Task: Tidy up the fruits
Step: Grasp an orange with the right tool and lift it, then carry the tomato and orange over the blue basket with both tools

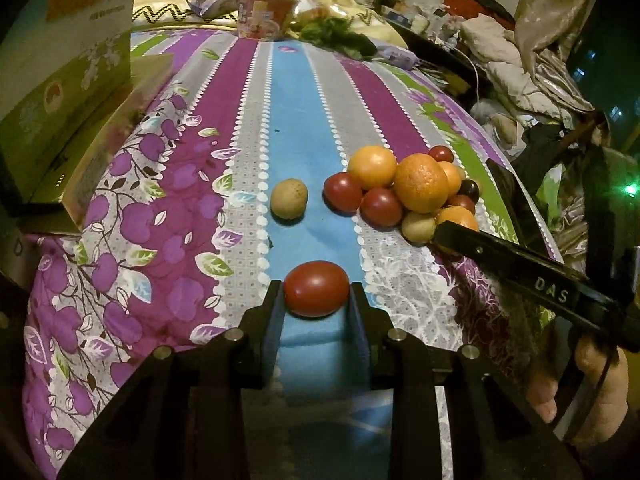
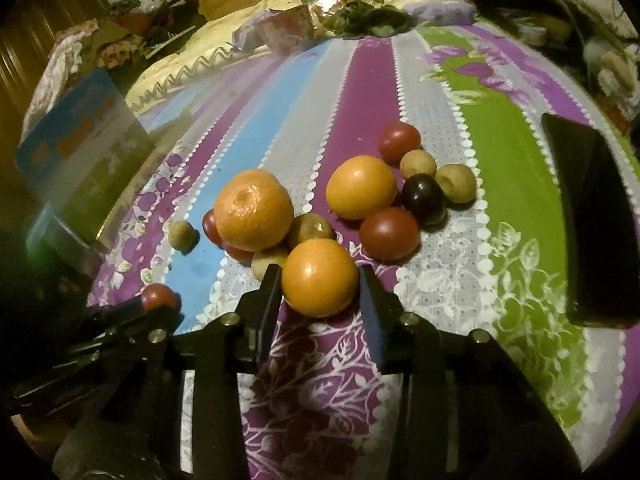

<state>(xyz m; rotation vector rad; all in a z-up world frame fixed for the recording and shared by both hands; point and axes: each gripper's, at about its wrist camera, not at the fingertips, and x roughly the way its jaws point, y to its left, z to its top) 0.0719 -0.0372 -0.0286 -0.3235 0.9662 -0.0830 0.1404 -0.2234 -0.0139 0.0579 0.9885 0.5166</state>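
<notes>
The heap of fruit (image 1: 404,192) sits on the striped bedspread (image 1: 292,92), and everything else is easiest placed from it. It mixes oranges, red tomato-like fruits, small tan ones and a dark plum-like one, most of them touching.

At the edge of the heap nearest the person lies a smooth orange (image 2: 319,277). The right tongs (image 2: 320,292) stand apart on either side of it, the left blade touching or nearly touching its skin, the right blade showing a sliver of gap. The orange rests on the bedspread and is not yet clamped. It lies straight ahead between the blades and, being round, has no long axis to line up with, so closing on it looks like the natural next move.

Out from the heap, on the blue stripe, a red oval fruit (image 1: 316,289) lies alone with its long axis crosswise. The left tongs (image 1: 316,300) bracket it at its two ends, apart, with thin gaps on both sides. A lone tan fruit (image 1: 289,199) sits between it and the heap.

Farther off from the heap, a cardboard box (image 1: 64,80) stands open at the bed's left edge, and a dark phone-like slab (image 2: 596,224) lies on the green stripe.
</notes>
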